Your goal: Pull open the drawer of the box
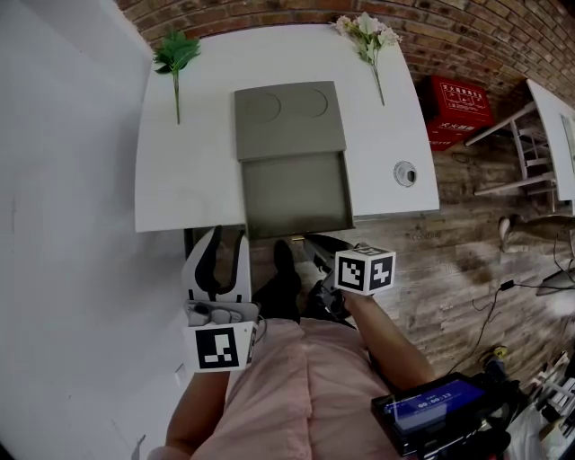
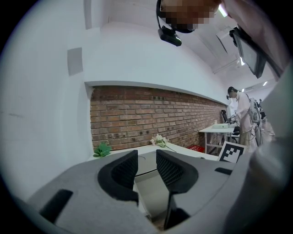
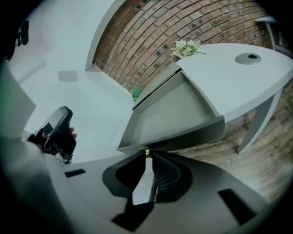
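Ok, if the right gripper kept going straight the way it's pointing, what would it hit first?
The front panel of the open grey drawer: the right gripper has its tips right at it, seemingly closed on a small yellowish knob there.

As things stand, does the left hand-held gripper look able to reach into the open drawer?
Probably yes. The drawer stands pulled out, open on top; the left hand-held gripper, jaws apart and empty, faces it. The right hand-held gripper grips only its front.

Lab-like workroom, brick wall [image 1: 269, 13], white worktables [image 1: 193, 171], floor cables [image 1: 490, 301]
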Available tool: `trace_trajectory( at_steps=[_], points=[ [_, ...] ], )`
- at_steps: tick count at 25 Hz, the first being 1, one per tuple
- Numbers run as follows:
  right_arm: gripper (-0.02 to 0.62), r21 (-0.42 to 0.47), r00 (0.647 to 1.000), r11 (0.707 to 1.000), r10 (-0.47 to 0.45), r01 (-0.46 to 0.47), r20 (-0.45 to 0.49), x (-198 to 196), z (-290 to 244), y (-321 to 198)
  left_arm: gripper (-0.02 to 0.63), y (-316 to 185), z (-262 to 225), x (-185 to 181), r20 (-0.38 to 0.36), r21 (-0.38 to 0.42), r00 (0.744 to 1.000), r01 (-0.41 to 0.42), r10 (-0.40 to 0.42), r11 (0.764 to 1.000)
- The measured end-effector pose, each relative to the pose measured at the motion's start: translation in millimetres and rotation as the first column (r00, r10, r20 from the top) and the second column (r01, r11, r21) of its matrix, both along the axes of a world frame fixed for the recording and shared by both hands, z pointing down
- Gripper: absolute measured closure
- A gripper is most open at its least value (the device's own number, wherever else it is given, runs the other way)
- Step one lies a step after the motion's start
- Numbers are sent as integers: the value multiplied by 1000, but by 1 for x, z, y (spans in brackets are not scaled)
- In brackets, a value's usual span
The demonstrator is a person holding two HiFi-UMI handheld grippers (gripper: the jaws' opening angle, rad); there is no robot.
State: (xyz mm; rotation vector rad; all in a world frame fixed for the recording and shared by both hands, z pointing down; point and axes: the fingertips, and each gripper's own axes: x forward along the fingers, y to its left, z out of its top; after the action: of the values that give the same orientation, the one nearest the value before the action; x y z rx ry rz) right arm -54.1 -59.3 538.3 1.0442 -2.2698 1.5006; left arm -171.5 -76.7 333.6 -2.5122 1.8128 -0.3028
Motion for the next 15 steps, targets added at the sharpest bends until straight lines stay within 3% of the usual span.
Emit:
trace_trajectory(
  at_steps=[15],
  points=[
    [543, -5, 999, 1000, 30, -30, 14, 2, -6, -7, 472, 3, -4, 2, -2, -19, 1000, -3, 3, 1000]
  ],
)
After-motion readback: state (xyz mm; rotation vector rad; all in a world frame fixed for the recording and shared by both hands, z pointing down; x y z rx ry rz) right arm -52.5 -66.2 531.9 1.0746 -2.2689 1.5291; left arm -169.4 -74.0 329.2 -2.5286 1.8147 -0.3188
